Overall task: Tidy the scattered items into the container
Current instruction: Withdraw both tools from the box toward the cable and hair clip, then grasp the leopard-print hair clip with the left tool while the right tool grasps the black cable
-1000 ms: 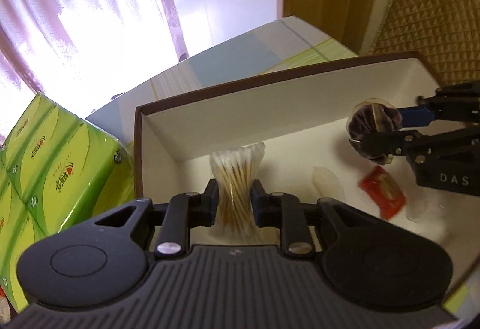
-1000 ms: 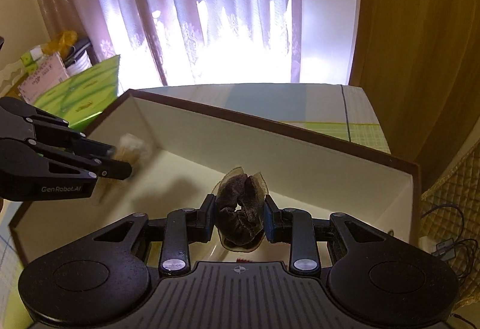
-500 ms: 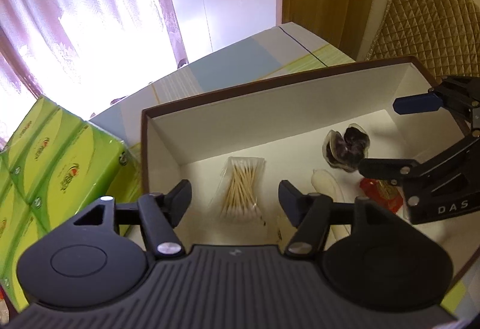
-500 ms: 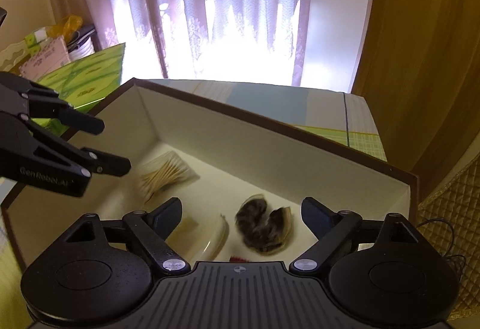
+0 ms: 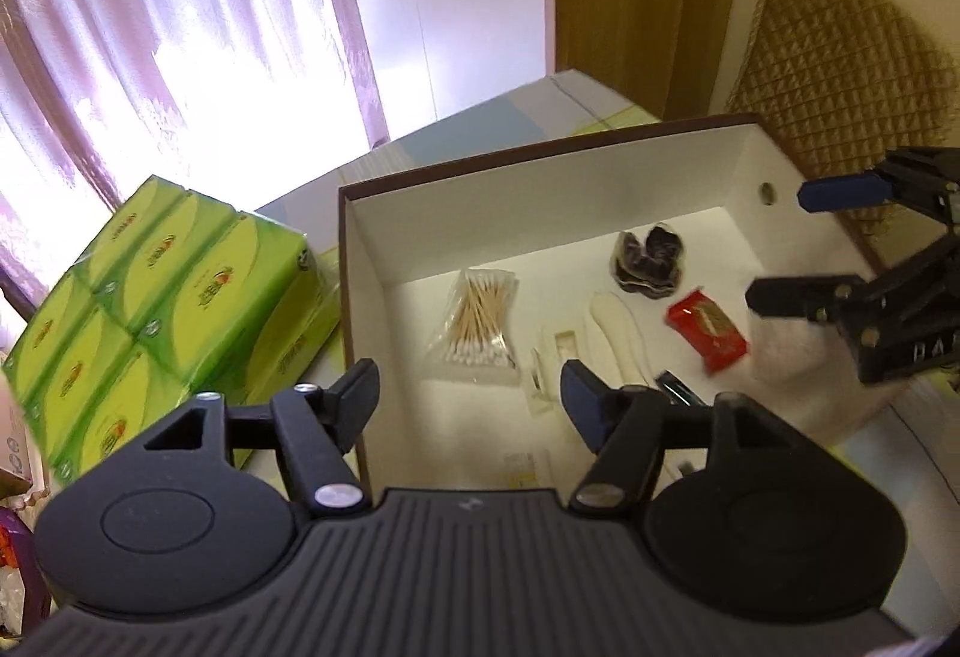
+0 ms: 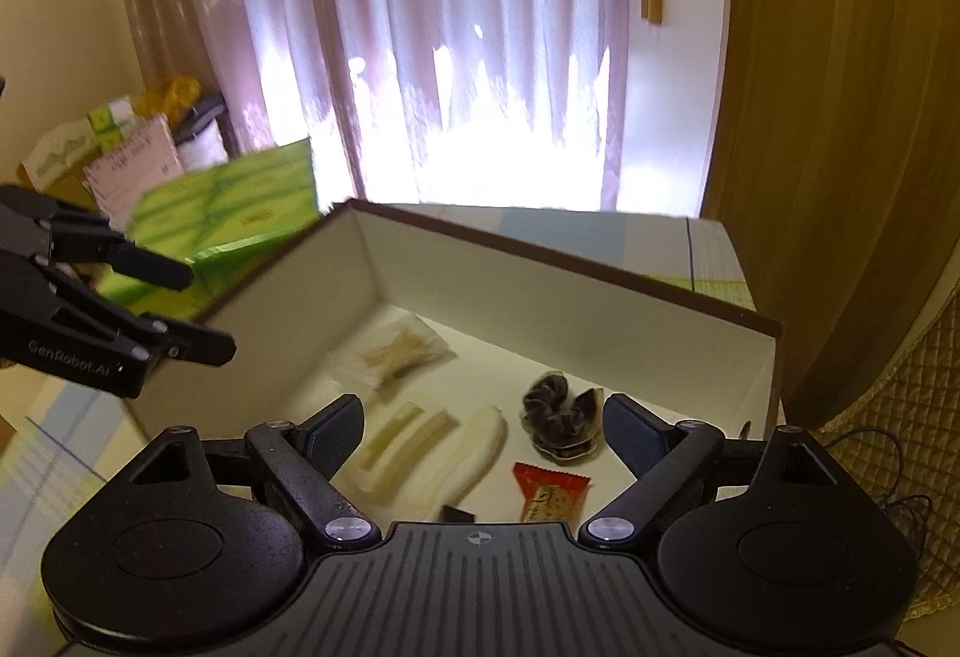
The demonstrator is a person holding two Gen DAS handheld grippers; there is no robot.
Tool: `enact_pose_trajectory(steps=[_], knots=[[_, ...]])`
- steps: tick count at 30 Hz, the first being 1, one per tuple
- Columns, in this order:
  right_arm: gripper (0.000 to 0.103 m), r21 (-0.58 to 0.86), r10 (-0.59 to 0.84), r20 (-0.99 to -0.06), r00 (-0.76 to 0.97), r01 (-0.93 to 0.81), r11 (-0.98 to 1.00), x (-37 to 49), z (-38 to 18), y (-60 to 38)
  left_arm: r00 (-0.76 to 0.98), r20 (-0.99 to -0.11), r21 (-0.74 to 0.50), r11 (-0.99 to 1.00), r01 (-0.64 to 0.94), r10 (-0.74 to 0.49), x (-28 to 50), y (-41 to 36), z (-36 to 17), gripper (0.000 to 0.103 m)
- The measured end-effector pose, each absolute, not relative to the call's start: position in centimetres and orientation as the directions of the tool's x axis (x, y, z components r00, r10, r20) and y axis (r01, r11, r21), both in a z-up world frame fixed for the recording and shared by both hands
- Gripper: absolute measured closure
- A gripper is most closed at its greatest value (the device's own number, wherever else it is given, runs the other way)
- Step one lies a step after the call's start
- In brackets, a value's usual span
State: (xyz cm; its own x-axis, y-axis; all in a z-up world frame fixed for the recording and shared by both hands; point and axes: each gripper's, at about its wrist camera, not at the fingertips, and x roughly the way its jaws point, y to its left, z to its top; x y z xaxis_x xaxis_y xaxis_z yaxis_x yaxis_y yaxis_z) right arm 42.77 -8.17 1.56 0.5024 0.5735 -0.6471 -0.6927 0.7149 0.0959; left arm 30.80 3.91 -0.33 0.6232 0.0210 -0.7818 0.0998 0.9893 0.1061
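Two grippers hang above the white-lined box [image 5: 540,189]. Left gripper [image 5: 468,399]: jaws apart and opening, nothing between them. Right gripper [image 6: 483,426]: jaws spread wide, nothing held. On the box floor, nearest the cameras, lie a red snack packet [image 6: 549,495] and a pale oblong item [image 6: 474,447]. Beyond these, the bag of cotton swabs [image 5: 480,321] lies flat towards the left corner, and the dark scrunchie [image 6: 558,414] lies near the right wall; the two are well apart. Green tissue packs [image 5: 174,297] stand just outside the left wall. Curtains [image 6: 450,57] hang behind.
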Motion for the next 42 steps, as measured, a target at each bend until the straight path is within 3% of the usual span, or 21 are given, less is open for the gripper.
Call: enact_pose_trajectory(steps=[9, 16, 22, 28, 38, 41, 42], knots=[[0.011, 0.148, 0.698, -0.545, 0.465, -0.766, 0.626, 36.3, 4.6, -9.8, 0.641, -0.766, 0.120, 0.990, 0.068, 0.049, 21.9, 6.8, 1.1, 0.039], [0.011, 0.131, 0.739, -0.537, 0.407, -0.825, 0.549, 31.2, 4.2, -8.7, 0.623, -0.777, 0.132, 0.991, 0.018, 0.092, 16.3, 8.9, -0.1, 0.039], [0.011, 0.133, 0.720, -0.608, 0.336, -0.850, 0.509, 28.9, 0.4, -6.8, 0.614, -0.783, 0.120, 0.993, 0.000, 0.095, 14.0, 9.4, -2.4, 0.039], [0.011, 0.105, 0.648, -0.708, 0.280, -0.866, 0.489, 28.5, -5.4, -4.7, 0.599, -0.798, 0.146, 0.985, 0.087, 0.065, 13.8, 8.1, -6.3, 0.040], [0.012, 0.034, 0.603, -0.754, 0.262, -0.901, 0.433, 29.1, -10.9, -2.1, 0.539, -0.842, 0.170, 0.962, 0.216, 0.027, 16.4, 7.3, -12.2, 0.046], [0.037, 0.005, 0.579, -0.772, 0.260, -0.910, 0.415, 29.7, -11.8, -0.9, 0.534, -0.845, 0.170, 0.951, 0.257, 0.007, 17.4, 7.2, -13.2, 0.046], [0.037, 0.002, 0.570, -0.780, 0.260, -0.909, 0.417, 30.0, -12.1, -0.5, 0.530, -0.848, 0.171, 0.947, 0.272, 0.001, 17.8, 7.1, -13.5, 0.046]])
